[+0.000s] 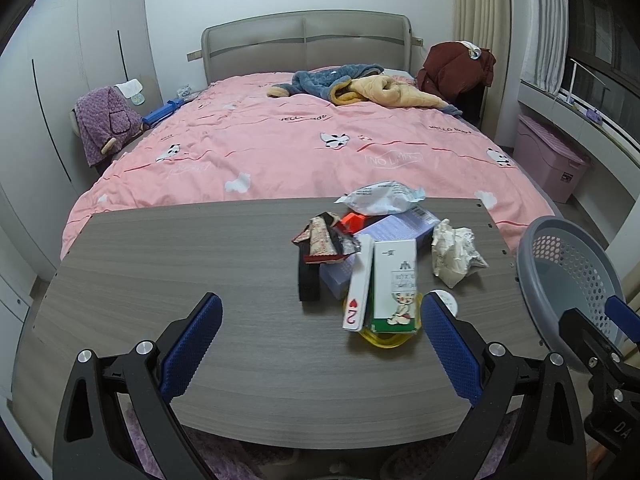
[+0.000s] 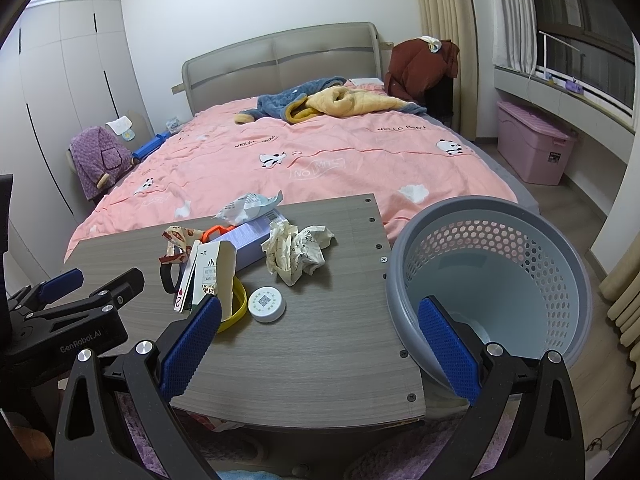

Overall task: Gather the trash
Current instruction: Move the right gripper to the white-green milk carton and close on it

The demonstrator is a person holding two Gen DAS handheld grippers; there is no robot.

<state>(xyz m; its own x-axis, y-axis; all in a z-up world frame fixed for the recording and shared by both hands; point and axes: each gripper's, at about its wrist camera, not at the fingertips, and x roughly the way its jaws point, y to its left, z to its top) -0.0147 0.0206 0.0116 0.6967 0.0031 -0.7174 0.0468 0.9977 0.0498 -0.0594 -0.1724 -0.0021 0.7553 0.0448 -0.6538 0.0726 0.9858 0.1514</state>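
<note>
Both pairs of fingers stand wide apart and hold nothing. On the left gripper point(image 1: 322, 334) the blue pads point(image 1: 192, 344) hover over the near part of the grey wooden table point(image 1: 160, 280), and its right pad is just beside a white and green carton point(image 1: 394, 286). The right gripper point(image 2: 320, 338) is spread the same way: its left pad point(image 2: 190, 350) is over the table edge, and its right pad is in front of the rim of the grey perforated wastebasket point(image 2: 496, 276), which stands beside the right end of the table.

All the trash lies in one heap on the right half of the table. The carton leans against a playing card point(image 1: 355, 286) with a red heart and a 2, and both rest on a yellow ring point(image 2: 240, 308). Behind them is a pale purple box point(image 1: 394, 228), with an orange piece point(image 1: 352, 220) and a white plastic wrapper point(image 1: 380, 198) at its far end. A red and white patterned wrapper point(image 1: 324, 240) lies to the left over a black band point(image 1: 309, 280). A crumpled paper ball point(image 2: 298, 250) sits to the right of the heap, near the table edge, and a small round white lid point(image 2: 267, 303) lies flat in front of it, apart from the ring.

Behind the table is a bed with a pink cover point(image 1: 280, 140).
</note>
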